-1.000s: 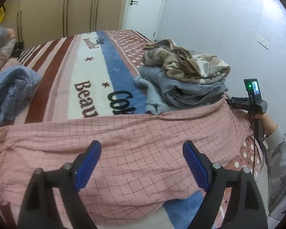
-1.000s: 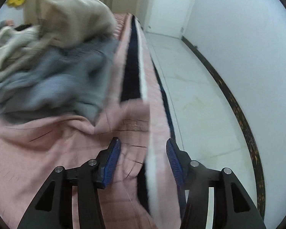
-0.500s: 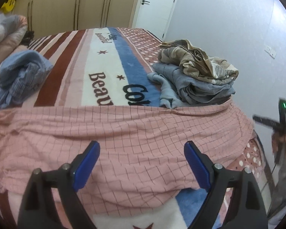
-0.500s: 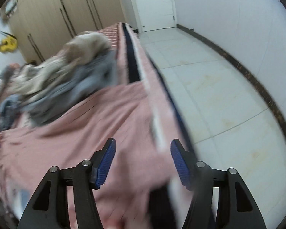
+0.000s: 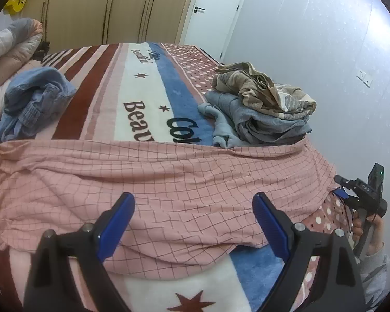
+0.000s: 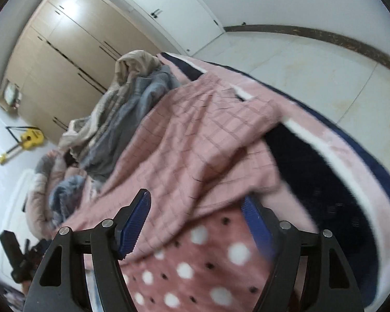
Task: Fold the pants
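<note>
The pink checked pants (image 5: 163, 182) lie spread sideways across the near part of the bed, wrinkled. My left gripper (image 5: 193, 223) is open and empty, just above their near edge. My right gripper (image 6: 197, 221) is open and empty at the pants' right end (image 6: 195, 143), near the bed's corner, with the view tilted. The right gripper also shows in the left wrist view (image 5: 364, 195) beyond the pants' right end.
A striped blanket with lettering (image 5: 143, 83) covers the bed. A pile of grey and beige clothes (image 5: 262, 109) sits behind the pants on the right. Blue jeans (image 5: 31, 104) lie at the left. Wardrobes (image 5: 111, 7), a door and white floor (image 6: 312, 59) lie beyond.
The left gripper has drawn back a little, still open. The right gripper has swung away from the pants' right end, dropped lower by the bed's corner and tilted.
</note>
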